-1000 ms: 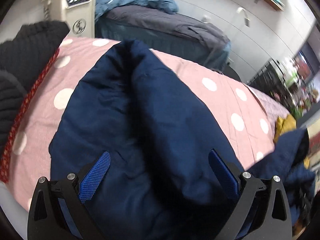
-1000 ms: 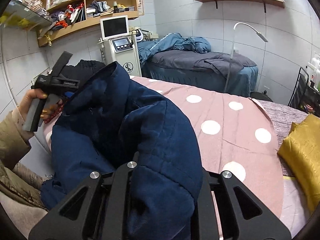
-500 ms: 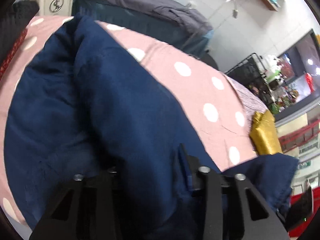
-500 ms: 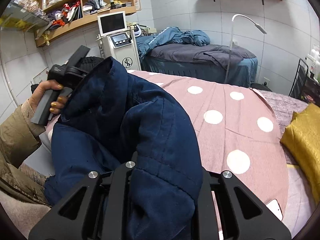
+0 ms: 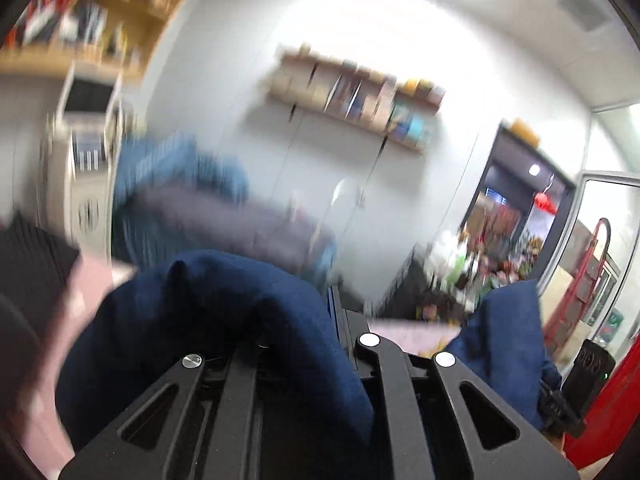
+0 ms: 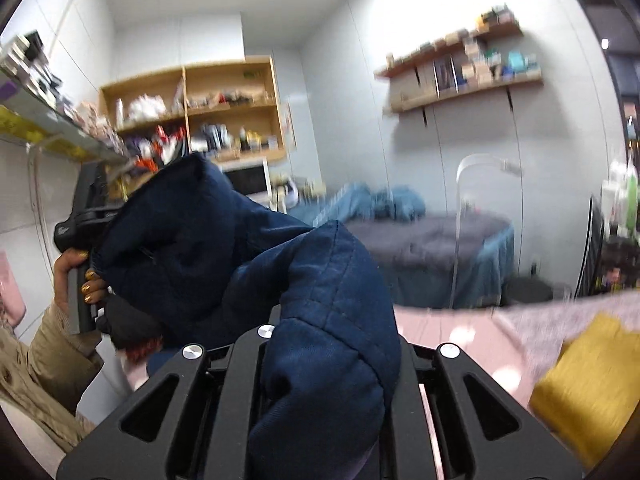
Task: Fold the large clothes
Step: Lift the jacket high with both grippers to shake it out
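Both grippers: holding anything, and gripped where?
Each is shut on the navy padded coat: right gripper on a quilted, stitched fold, left gripper on another bunched fold. Which part of the coat cannot be told.

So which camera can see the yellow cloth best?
The right wrist view. The yellow cloth shows there as a big bright lump at the lower right, lying on the pink bed cover. In the left wrist view it is too blurred to pick out; the blue coat fills the front there.

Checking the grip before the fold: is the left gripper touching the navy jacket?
Touching. The left wrist view shows the left gripper shut on a bunched fold of the navy jacket, the fabric bulging out over its closed jaws.
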{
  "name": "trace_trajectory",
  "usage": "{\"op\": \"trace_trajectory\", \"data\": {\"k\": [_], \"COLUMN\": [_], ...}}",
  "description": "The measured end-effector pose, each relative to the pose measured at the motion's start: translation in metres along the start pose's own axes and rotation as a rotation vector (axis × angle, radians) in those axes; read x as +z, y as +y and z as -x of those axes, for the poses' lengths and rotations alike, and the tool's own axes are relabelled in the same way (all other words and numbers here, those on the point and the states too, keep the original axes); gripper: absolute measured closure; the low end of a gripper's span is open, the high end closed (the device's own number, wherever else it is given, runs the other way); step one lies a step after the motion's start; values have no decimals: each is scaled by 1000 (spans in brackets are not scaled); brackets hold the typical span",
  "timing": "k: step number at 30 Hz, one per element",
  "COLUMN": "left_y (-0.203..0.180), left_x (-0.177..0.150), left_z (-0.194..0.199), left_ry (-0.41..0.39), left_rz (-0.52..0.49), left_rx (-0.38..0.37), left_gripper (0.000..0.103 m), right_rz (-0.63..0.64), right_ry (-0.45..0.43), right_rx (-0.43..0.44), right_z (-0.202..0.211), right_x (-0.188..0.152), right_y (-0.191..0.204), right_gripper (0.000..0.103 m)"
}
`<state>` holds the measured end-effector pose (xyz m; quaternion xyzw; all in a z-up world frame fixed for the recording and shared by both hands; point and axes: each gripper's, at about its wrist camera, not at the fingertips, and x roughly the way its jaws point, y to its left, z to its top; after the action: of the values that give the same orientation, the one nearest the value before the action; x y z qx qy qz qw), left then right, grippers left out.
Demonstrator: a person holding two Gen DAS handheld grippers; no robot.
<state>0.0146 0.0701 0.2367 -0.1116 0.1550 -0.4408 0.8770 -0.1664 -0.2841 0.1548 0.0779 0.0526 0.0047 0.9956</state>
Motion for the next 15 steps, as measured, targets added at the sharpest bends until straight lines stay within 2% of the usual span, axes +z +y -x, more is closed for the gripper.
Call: {"op": "trace_trajectory", "data": {"k": [3,6,10,15], "left_y": [-29,-59,-94,-120], "left_x": [34,55,65,59], "left_z": [54,91,132,186], "left_ry": [-161,-269,-348,-442], "left_rz": [-68,-131,-178,-232], "left_rx": [-15,-11,-16,-64], "left_gripper": [94,94,94,93], "right_rz": [54,130,218,239], "right_ry": [-149,-279,-420,-575], "right_rx": [27,55,56,114], "right_z": [27,49,76,126], "right_x": [46,88,128,141], "right_y": [3,14,33,52], "right_gripper": [91,91,91,91]}}
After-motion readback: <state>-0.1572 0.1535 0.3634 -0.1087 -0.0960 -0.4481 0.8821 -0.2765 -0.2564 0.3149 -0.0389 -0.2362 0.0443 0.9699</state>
